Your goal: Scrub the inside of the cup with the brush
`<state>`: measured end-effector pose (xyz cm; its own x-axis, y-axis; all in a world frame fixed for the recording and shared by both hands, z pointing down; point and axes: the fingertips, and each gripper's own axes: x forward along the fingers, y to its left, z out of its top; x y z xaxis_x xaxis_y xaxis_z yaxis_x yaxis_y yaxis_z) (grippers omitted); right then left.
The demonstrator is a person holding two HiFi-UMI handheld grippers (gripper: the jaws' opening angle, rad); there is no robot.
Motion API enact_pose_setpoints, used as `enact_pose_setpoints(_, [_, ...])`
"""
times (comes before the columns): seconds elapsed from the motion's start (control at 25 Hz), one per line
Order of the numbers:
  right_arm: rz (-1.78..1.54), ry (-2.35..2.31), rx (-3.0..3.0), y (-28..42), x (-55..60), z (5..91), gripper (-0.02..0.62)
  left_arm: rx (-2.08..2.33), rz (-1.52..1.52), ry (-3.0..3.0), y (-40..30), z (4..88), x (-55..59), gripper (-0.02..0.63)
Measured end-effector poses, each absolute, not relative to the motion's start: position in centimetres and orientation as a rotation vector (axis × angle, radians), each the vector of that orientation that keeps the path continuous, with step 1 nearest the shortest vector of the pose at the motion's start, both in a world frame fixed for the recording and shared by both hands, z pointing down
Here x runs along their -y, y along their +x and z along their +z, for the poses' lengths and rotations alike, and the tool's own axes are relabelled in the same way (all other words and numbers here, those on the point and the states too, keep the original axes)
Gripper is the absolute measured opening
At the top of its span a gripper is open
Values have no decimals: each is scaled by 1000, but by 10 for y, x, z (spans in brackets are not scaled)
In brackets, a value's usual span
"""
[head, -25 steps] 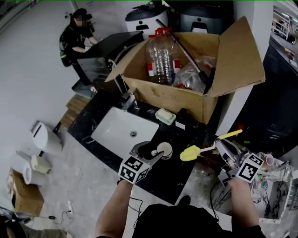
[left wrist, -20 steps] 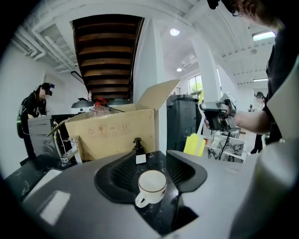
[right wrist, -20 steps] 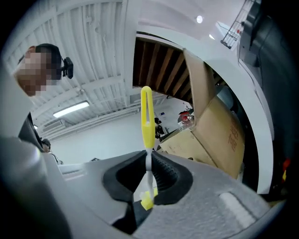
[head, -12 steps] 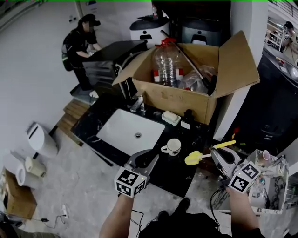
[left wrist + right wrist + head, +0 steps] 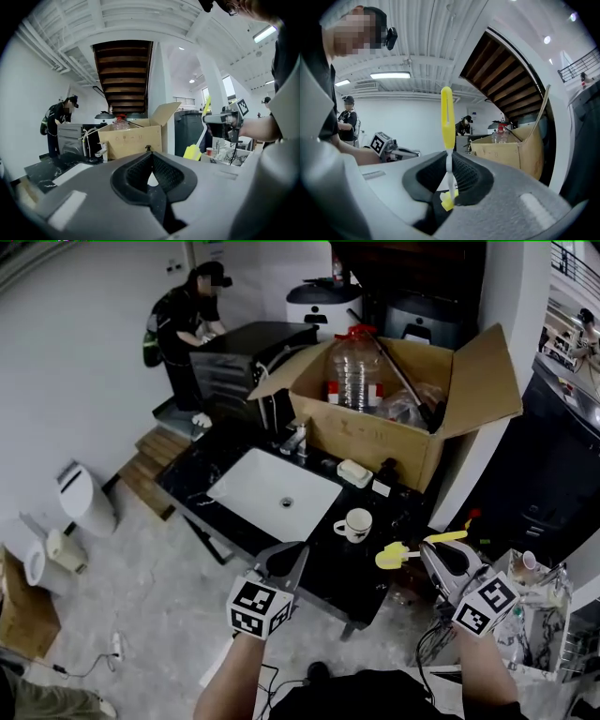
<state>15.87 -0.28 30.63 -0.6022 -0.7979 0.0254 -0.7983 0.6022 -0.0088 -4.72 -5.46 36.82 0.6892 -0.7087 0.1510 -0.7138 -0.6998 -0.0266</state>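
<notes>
While the cup (image 5: 357, 524) stands upright on the bench (image 5: 330, 570), it lies ahead of & between both claws. Left claw (image 5: 285, 561) is clenched, empty. Right claw (image 5: 429, 551) grips the brush (image 5: 394, 556) handle; brush axis crosswise, head just right of cup, so right is nearer.

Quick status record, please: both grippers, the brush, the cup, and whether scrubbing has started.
left gripper: shut, nothing between its jaws
right gripper: shut on the brush handle
brush: yellow, head pointing toward the cup, clear of it
cup: upright on the black counter, beside the sink, neither gripper touching it
scrubbing: not yet begun; brush outside the cup
</notes>
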Motion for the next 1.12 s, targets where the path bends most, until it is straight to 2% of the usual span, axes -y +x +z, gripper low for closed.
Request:
enact_pose_setpoints(0.52, [-152,1283,2862,190,-46,282,38,1340,133,2713,-13,351,37,17])
enact_pose_setpoints(0.92, [-70,1352,2846,222,-42,298,38,1323,165,2708,19,357,36,17])
enact_pose_setpoints(1.12, [-61,1354,2855,223,-34,295,38,1345,186,2702,14,356,33,17])
